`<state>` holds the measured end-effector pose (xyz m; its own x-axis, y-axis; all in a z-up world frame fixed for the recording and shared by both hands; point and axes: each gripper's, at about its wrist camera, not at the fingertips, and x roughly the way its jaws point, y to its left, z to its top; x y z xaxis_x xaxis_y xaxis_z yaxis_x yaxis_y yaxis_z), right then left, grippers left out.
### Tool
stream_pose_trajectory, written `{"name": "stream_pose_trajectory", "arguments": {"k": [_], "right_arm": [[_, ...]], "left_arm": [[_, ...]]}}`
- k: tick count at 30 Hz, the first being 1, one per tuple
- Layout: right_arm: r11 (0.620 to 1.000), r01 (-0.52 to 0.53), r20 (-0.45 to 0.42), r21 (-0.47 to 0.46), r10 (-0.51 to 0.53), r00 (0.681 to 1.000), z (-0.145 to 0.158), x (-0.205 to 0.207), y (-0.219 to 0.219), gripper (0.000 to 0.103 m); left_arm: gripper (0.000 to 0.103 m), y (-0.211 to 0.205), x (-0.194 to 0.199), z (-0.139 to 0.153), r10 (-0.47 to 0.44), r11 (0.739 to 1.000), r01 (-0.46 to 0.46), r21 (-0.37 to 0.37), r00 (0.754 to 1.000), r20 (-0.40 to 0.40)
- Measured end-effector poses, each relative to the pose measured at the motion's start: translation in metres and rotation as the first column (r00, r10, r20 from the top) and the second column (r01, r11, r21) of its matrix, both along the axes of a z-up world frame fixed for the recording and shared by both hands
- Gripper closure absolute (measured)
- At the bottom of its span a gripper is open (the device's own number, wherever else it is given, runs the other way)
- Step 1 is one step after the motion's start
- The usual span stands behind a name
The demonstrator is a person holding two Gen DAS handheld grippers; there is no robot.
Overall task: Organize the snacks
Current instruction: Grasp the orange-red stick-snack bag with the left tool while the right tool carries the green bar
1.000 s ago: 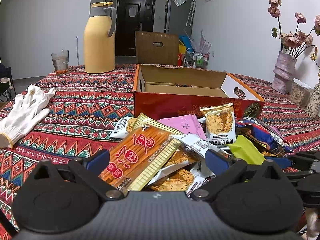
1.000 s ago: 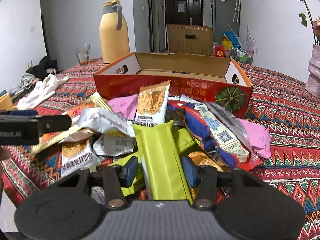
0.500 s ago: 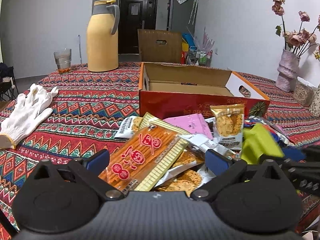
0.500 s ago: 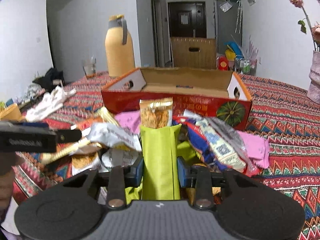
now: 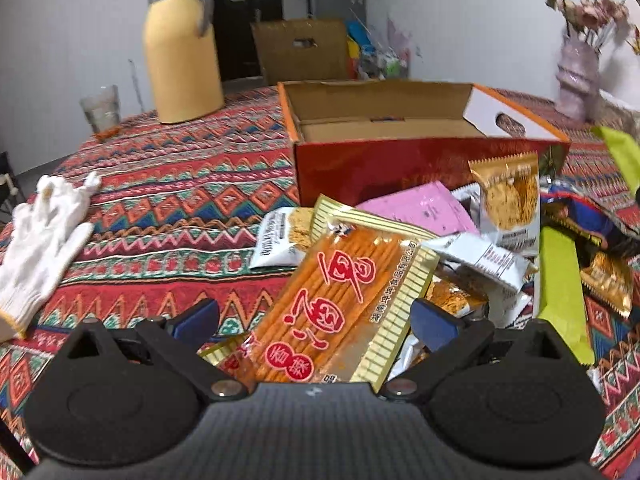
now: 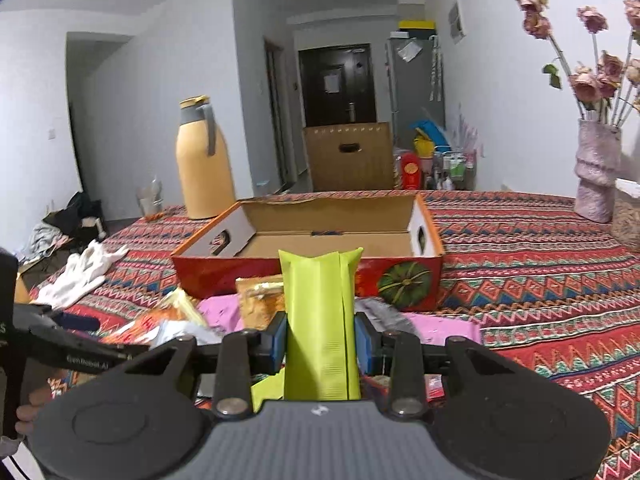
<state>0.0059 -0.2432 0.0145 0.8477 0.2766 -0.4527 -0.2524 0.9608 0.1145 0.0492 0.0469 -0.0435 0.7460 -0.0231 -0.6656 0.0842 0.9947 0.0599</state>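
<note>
Fingers of the right gripper (image 6: 320, 342) clamp a long lime-green foil snack packet (image 6: 320, 320), lengthwise toward the open red cardboard box (image 6: 312, 236) straight ahead mid-surface; left gripper (image 5: 316, 316) released over the pile.

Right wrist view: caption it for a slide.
Right tool holds a green packet before the open red box.

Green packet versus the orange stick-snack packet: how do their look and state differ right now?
The green packet is plain and unprinted, clamped upright in the right gripper and lifted off the pile. The orange stick-snack packet bears red characters and lies flat between the open left gripper's fingers, ungripped. Both are sealed.
</note>
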Motion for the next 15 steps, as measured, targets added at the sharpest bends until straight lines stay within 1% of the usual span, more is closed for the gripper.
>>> {"name": "stream_pose_trajectory", "arguments": {"k": [4, 7, 10, 12, 14, 15], "right_arm": [[0.999, 0.036, 0.001, 0.004, -0.036, 0.999, 0.000, 0.002, -0.007, 0.069], [0.999, 0.050, -0.001, 0.006, -0.050, 0.999, -0.001, 0.003, -0.010, 0.069], [0.999, 0.052, -0.006, 0.008, -0.052, 0.999, -0.003, 0.004, -0.011, 0.069], [0.999, 0.052, -0.011, 0.008, -0.052, 0.999, -0.005, 0.005, -0.010, 0.069], [0.999, 0.050, -0.014, 0.010, -0.050, 0.999, -0.006, 0.006, -0.010, 0.069], [0.999, 0.049, -0.016, 0.011, -0.049, 0.999, -0.006, 0.006, -0.009, 0.069]], "left_arm": [[0.000, 0.001, 0.012, -0.006, -0.027, 1.000, 0.028, 0.003, 0.999, -0.018], [0.000, 0.006, 0.018, -0.008, 0.001, 1.000, -0.001, -0.003, 1.000, -0.029], [0.001, 0.015, 0.022, -0.010, 0.033, 0.998, -0.035, -0.043, 0.998, -0.056], [0.012, 0.020, 0.022, -0.012, 0.051, 0.996, -0.056, -0.065, 0.996, -0.076], [0.016, 0.025, 0.019, -0.012, 0.065, 0.993, -0.072, -0.090, 0.994, -0.084], [0.019, 0.025, 0.017, -0.012, 0.071, 0.993, -0.078, -0.089, 0.994, -0.083]]}}
